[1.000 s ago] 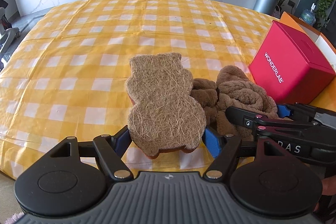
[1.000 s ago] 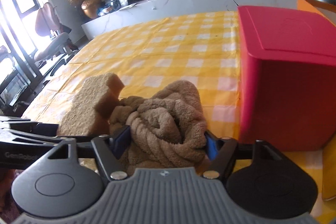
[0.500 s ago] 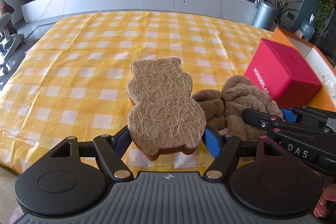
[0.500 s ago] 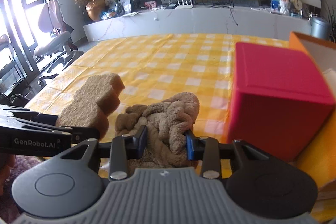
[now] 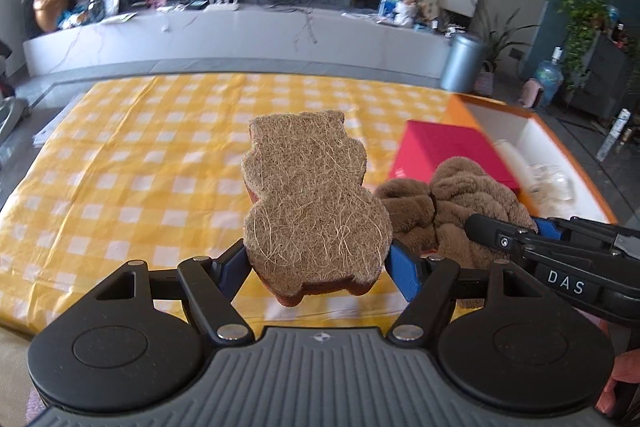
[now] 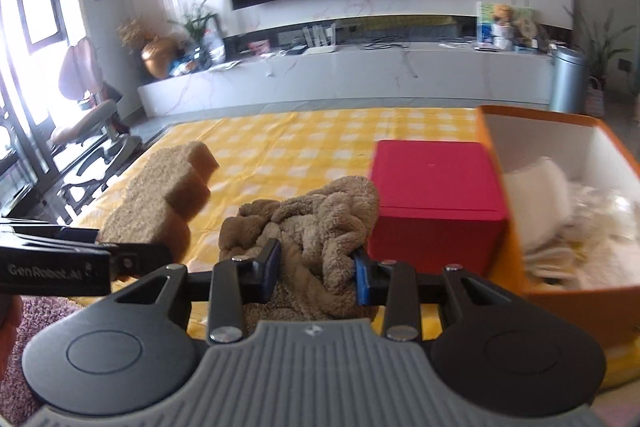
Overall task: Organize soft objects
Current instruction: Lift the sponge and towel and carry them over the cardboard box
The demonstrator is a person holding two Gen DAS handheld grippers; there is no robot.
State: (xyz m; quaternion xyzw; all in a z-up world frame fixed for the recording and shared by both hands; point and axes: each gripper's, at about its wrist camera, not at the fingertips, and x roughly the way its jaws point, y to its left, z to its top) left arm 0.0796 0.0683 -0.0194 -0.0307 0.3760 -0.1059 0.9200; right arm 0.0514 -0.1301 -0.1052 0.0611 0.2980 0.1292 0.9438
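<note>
Tabletop, yellow check cloth: both items lifted off it, unlike second ago when they lay near its front edge. Orange box at right edge, open, white soft goods inside. Red box just left of it. Brown towel: right gripper jaws, wide second ago, now pinched on bunched fold. Bear sponge: left gripper jaws clamped on lower lobe. Judgement: pick-up done; transfer toward orange box likely next.
</note>
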